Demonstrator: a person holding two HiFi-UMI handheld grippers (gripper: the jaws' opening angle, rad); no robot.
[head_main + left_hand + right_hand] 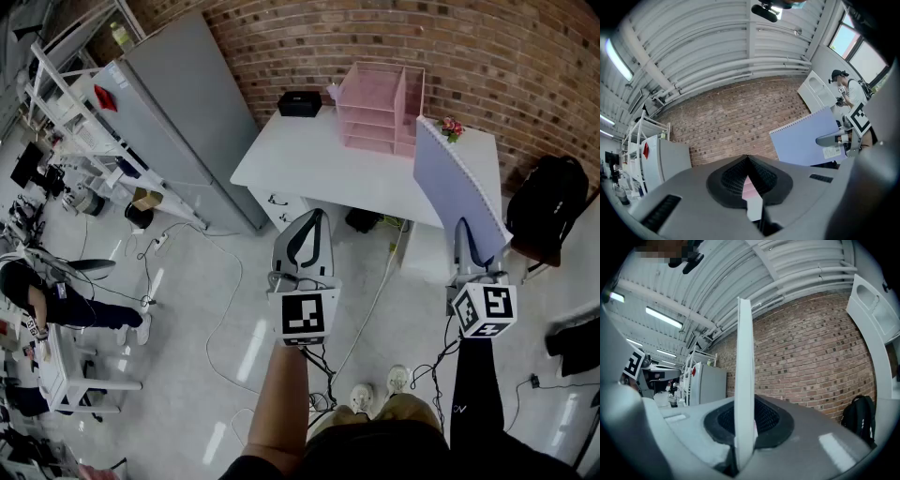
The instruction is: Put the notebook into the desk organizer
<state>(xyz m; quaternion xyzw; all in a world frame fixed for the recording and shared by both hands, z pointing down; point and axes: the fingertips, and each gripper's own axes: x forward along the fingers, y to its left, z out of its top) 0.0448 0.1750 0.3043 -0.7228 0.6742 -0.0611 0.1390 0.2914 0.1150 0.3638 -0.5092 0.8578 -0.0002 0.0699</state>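
Observation:
A pale lavender spiral notebook (pixel 455 192) stands upright in the air, clamped at its lower edge by my right gripper (pixel 473 255). In the right gripper view the notebook (pixel 744 380) shows edge-on between the shut jaws. The pink desk organizer (pixel 380 108) stands at the back of the white desk (pixel 309 159), ahead and left of the notebook. My left gripper (pixel 302 246) hangs over the floor in front of the desk, jaws together and empty. In the left gripper view the notebook (pixel 808 140) appears at right.
A black box (pixel 300 103) sits at the desk's back left corner, small flowers (pixel 453 127) at the back right. A grey cabinet (pixel 183 122) stands left of the desk, a black backpack (pixel 548 202) on the right. Cables trail on the floor.

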